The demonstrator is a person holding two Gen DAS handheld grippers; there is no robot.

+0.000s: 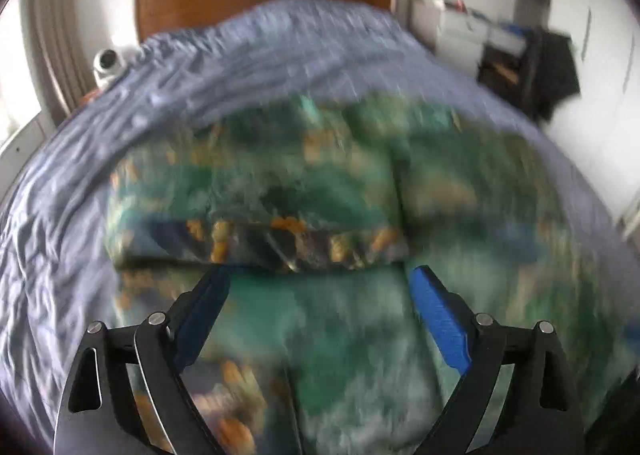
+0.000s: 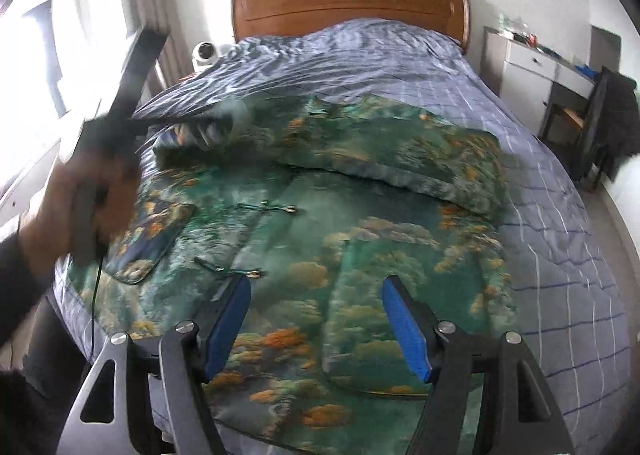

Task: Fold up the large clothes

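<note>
A large green garment (image 2: 320, 239) with orange and grey cloud print lies spread on the bed, front side up. Both sleeves are folded in across the upper part. It also fills the blurred left wrist view (image 1: 320, 195). My left gripper (image 1: 320, 275) is open and empty, hovering above the garment just below the folded left sleeve (image 1: 256, 231). In the right wrist view the left tool (image 2: 116, 123) shows blurred in a hand at the left. My right gripper (image 2: 316, 287) is open and empty above the garment's lower front.
The bed has a blue checked cover (image 2: 540, 215) and a wooden headboard (image 2: 348, 3). A white round device (image 2: 206, 53) sits left of the bed. A white cabinet (image 2: 524, 63) and a dark chair (image 2: 600, 123) stand at the right. A bright window (image 2: 52, 55) is at the left.
</note>
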